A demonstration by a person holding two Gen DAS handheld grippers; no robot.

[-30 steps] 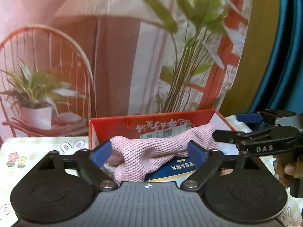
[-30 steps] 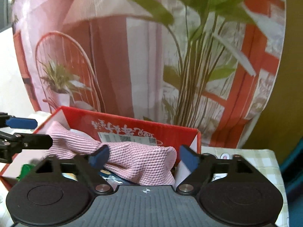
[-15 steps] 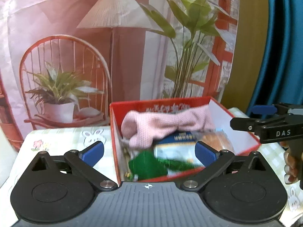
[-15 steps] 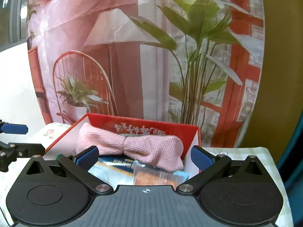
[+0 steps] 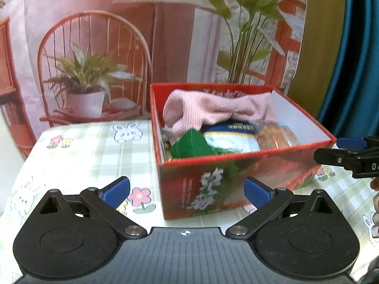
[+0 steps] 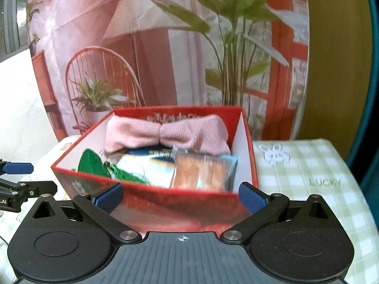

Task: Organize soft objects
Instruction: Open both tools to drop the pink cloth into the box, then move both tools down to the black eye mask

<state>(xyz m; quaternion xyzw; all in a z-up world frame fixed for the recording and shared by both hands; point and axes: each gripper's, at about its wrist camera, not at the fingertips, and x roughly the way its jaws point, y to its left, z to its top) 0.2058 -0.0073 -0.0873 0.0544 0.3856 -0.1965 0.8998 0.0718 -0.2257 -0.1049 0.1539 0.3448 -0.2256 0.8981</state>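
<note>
Here a red box (image 5: 236, 165) stands on the worktop (image 5: 78, 146), which wears a pale green checked cloth printed with rabbits and flowers. The pink cloth (image 5: 213, 111) lies inside the box along its far wall, pinched at its middle like a bow, resting on top of the other contents. Below it, nearer the camera, sit a green fabric piece (image 5: 191, 145), a blue and white packet (image 5: 229, 137) and a clear wrapped pack with orange-brown contents (image 5: 276, 137). The left hand-held gripper (image 5: 187, 191) is released, its blue pads wide apart with nothing between them, in front of the box's near wall and clear of it. The right hand-held gripper (image 6: 181, 195) is likewise released and empty, its pads spread to either side of the box's near rim without touching it. In the left view the right hand-held gripper shows at the right edge, beside the box, with the fingers (image 5: 374, 189) of the person's hand below it; in the right view the left one shows at the left edge. Behind the worktop hangs a printed backdrop (image 6: 165, 47) showing a lamp, a chair, a potted plant and tall green leaves. A blue curtain (image 5: 355, 59) hangs at the far right.
</note>
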